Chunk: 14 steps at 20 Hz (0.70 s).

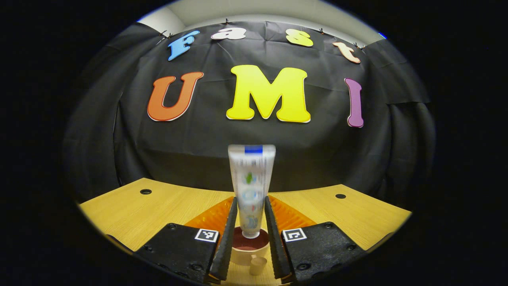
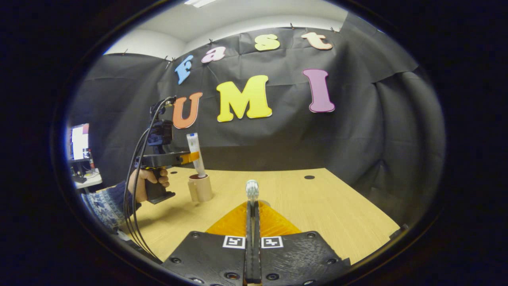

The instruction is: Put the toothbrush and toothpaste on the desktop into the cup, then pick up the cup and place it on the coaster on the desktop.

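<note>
A toothpaste tube (image 1: 251,178) stands upright between the fingers of my left gripper (image 1: 251,200), which is shut on it. Its cap end dips into the mouth of a beige cup (image 1: 249,248) with a dark red inside and a small handle. The right gripper view shows the same from the side: the left gripper (image 2: 189,158), held by a hand (image 2: 146,186), holds the tube (image 2: 195,153) over the cup (image 2: 201,187) on the desktop. My right gripper (image 2: 252,204) is shut on the toothbrush, whose bristle head (image 2: 252,189) sticks out past the fingertips.
The wooden desktop (image 2: 317,206) has small round holes (image 1: 145,191) (image 1: 340,196) near its back corners. Black cloth walls the booth behind it. A sleeve (image 2: 104,202) and cables (image 2: 137,167) hang at the left, with a monitor (image 2: 79,141) beyond them.
</note>
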{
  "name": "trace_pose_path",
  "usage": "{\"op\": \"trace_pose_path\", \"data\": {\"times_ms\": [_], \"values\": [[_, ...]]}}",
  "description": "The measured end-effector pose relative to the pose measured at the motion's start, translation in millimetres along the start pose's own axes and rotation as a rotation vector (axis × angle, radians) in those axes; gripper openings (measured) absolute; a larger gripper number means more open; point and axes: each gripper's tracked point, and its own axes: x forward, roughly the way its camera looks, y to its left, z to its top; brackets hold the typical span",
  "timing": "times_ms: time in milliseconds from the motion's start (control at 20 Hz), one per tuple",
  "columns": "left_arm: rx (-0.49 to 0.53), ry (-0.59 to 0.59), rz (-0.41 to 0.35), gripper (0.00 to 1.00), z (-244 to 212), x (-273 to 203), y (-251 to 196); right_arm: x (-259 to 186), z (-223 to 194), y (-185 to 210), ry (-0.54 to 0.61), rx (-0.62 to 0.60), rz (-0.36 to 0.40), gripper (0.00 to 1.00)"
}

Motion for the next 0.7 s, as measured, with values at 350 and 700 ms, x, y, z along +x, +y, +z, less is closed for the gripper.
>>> {"op": "trace_pose_path", "data": {"times_ms": [350, 700], "values": [[-0.022, -0.015, -0.011, 0.53, 16.3, -12.1, -3.9, 6.1, -1.6, 1.0, 0.010, -0.005, 0.002, 0.00], [-0.036, -0.003, 0.036, 0.98, 20.6, -48.9, 23.8, 27.8, 27.1, 28.8, -0.025, -0.041, 0.023, 0.00]]}}
